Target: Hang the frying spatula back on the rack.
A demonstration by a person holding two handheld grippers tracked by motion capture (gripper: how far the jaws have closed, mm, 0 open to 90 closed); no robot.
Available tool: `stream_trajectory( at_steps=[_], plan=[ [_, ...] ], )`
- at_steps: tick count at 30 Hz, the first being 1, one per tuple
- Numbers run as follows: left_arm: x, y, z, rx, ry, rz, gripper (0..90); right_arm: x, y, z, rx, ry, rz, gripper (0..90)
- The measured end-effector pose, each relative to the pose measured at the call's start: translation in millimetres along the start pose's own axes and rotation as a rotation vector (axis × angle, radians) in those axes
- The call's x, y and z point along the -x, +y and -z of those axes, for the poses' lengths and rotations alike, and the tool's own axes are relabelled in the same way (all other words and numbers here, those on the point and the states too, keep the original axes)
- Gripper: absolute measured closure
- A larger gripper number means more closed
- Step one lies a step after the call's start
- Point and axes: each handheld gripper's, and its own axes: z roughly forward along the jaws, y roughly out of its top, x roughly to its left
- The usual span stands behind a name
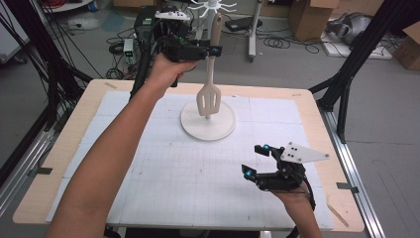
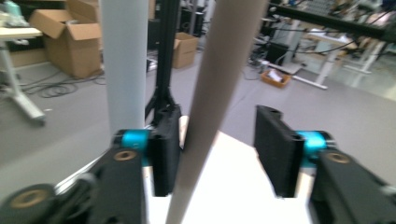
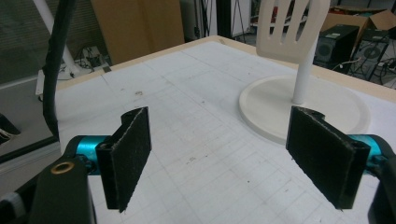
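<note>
Our left gripper (image 1: 214, 50) jaws stand apart around the spatula (image 1: 210, 94) handle, one touching; it could swing off the rack (image 1: 208, 121). Right gripper (image 1: 257, 161) jaws wide, empty

Cream slotted spatula (image 1: 210, 97); white gridded mat (image 1: 163, 163).

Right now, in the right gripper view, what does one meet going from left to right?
Black cable → the gripper's left jaw → bare white gridded mat → round white stand base → white pole with the slotted spatula above it → the gripper's right jaw.
</note>
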Motion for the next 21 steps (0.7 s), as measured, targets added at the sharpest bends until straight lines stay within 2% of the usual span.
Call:
stream_trajectory(
  at_steps=[2,3,5,7,8,10,16,17,18,20,21],
  plan=[
    [2.3,-2.3,3.6,0.005,0.014,-0.016,46.3,0.3,0.0,0.2,0.001,-0.002,0.003,21.0],
    [7.8,-6.9,12.0,0.010,0.037,-0.058,44.1,0.7,-0.2,0.8,-0.001,-0.008,0.007,21.0],
    [10.7,-9.1,16.9,0.015,0.044,-0.073,42.8,1.3,-0.8,2.0,-0.003,-0.019,0.004,21.0],
    [18.9,-17.8,33.7,0.059,0.056,-0.090,39.8,2.9,-1.8,3.6,-0.004,-0.037,0.007,20.9],
    [18.9,-17.8,33.7,0.059,0.056,-0.090,39.2,2.9,-1.8,3.6,-0.004,-0.037,0.007,20.9],
    [23.0,-25.2,45.1,0.080,0.062,-0.103,35.7,5.9,-4.6,6.0,-0.003,-0.074,-0.003,20.9],
    [32.7,-54.4,77.5,0.131,0.070,-0.116,25.0,9.2,-10.7,10.8,0.002,-0.140,-0.009,20.8],
    [33.9,-65.8,88.0,0.129,0.066,-0.104,22.5,9.8,-12.3,11.9,-0.002,-0.154,-0.011,20.8],
    [33.9,-65.8,88.0,0.129,0.066,-0.104,18.9,10.5,-14.2,13.1,-0.007,-0.167,-0.017,20.8],
    [35.4,-77.9,99.1,0.132,0.073,-0.113,16.9,11.9,-16.1,14.2,-0.007,-0.175,-0.014,20.7],
    [35.8,-83.9,105.2,0.132,0.077,-0.118,16.8,13.4,-19.5,16.8,-0.012,-0.198,-0.025,20.6]
  ],
)
